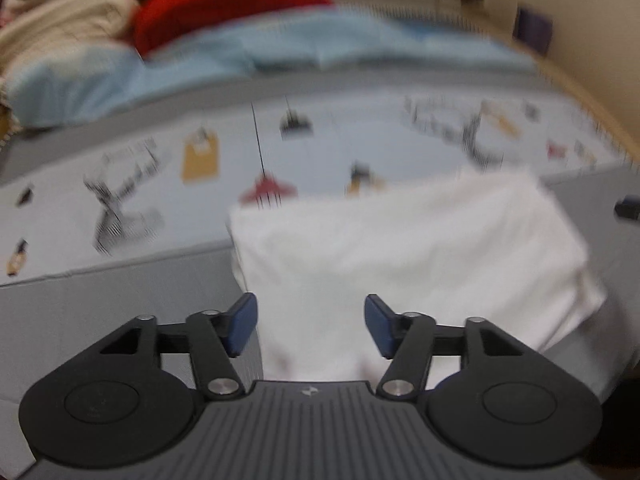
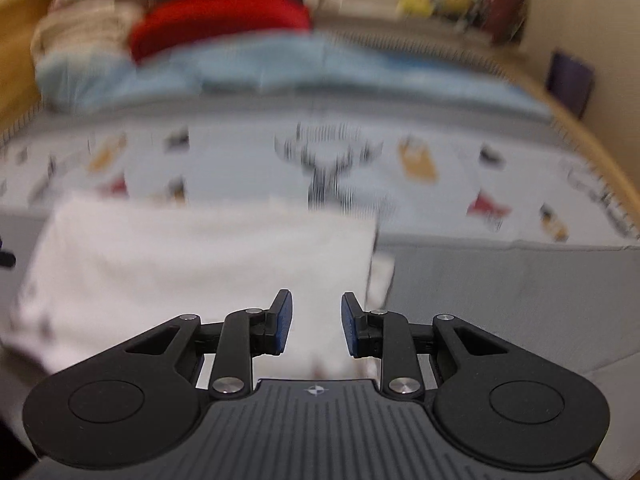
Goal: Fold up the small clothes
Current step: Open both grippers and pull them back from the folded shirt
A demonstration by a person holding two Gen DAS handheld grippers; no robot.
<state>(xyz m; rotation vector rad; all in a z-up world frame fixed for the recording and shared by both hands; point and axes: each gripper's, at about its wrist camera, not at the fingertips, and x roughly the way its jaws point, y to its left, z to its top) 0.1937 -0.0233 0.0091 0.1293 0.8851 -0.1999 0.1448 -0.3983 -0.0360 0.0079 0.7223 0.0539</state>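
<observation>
Left gripper (image 1: pixel 311 326) w/ jaws wide, right gripper (image 2: pixel 316 325) narrower, both empty above near edge of white garment (image 1: pixel 400 256) on bed (image 1: pixel 120 312).

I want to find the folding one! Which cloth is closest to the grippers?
The white garment, right before both open grippers, left and right. The red cloth and light blue blanket lie far behind.

Left gripper (image 1: pixel 311 326): jaws wide apart, blue pads (image 1: pixel 240 330) facing each other, nothing between them. Right gripper (image 2: pixel 316 326): jaws parted, gap narrower than left, pads (image 2: pixel 283 324) clear. Both level, pointing forward. Both views motion-blurred.
</observation>
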